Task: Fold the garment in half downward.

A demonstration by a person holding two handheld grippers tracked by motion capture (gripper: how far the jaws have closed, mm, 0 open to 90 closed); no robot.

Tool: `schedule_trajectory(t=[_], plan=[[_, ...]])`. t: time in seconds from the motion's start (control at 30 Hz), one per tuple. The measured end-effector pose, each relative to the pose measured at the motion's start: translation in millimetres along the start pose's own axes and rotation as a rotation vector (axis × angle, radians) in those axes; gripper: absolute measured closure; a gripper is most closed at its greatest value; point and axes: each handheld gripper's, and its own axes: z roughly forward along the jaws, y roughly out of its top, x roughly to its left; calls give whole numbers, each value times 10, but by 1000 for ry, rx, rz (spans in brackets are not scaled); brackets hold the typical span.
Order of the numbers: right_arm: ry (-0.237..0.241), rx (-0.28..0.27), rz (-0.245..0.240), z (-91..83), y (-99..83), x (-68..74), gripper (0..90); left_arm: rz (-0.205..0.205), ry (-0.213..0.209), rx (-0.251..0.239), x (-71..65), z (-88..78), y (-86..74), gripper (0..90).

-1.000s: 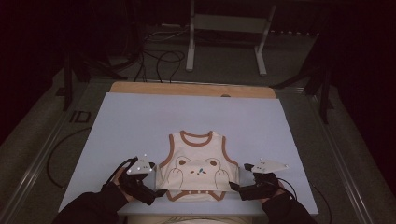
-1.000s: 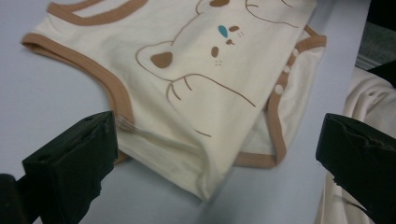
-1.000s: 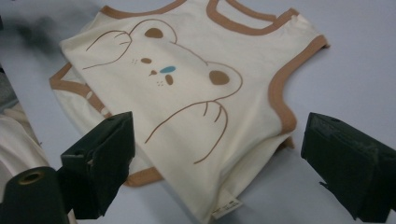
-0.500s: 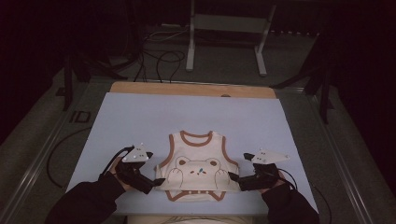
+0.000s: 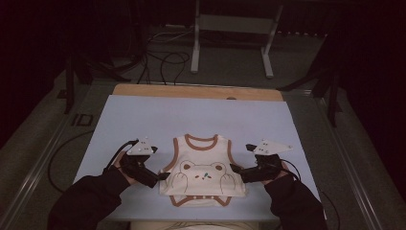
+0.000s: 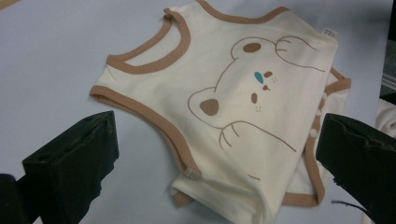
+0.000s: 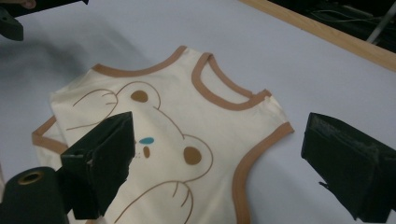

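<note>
While the vest (image 5: 203,170) lies flat at the desk's (image 5: 143,120) near edge, the left gripper (image 5: 162,176) and right gripper (image 5: 234,168) have drawn outward, fingers wide and empty, suggesting a fresh grasp at its sides.

Two dark-sleeved forearms reach in from the near edge of the high view, each hand gripping a two-jaw tool. The left gripper (image 5: 164,176) angles inward toward the right, its black jaws spread wide apart and holding nothing. The right gripper (image 5: 233,168) mirrors it from the opposite side, jaws likewise parted and empty, a grey three-cornered plate riding on top of each.
</note>
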Motion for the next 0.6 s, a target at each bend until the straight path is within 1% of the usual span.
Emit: schedule_trajectory(t=[0.1,0.17,0.3,0.33,0.37,0.4,0.5,0.53,0.6], plan=[[2,0,-2,47,38,-29,99,8,8,2,40,19,39,0],[6,-1,-1,80,61,-50,99,11,5,2,56,35,61,0],[17,5,-4,154,103,-84,99,1,-4,2,95,91,91,0],[17,8,-7,170,108,-94,99,3,-8,4,114,110,99,0],[22,13,-3,199,116,-108,99,-3,-9,4,118,124,103,0],[27,19,-4,216,120,-120,99,3,-10,12,132,143,111,0],[34,36,-5,292,121,-154,99,4,-16,22,166,184,125,0],[37,40,-6,317,117,-165,99,-6,-21,19,178,204,130,0],[39,48,-3,361,110,-177,99,0,-20,22,193,235,142,0]])
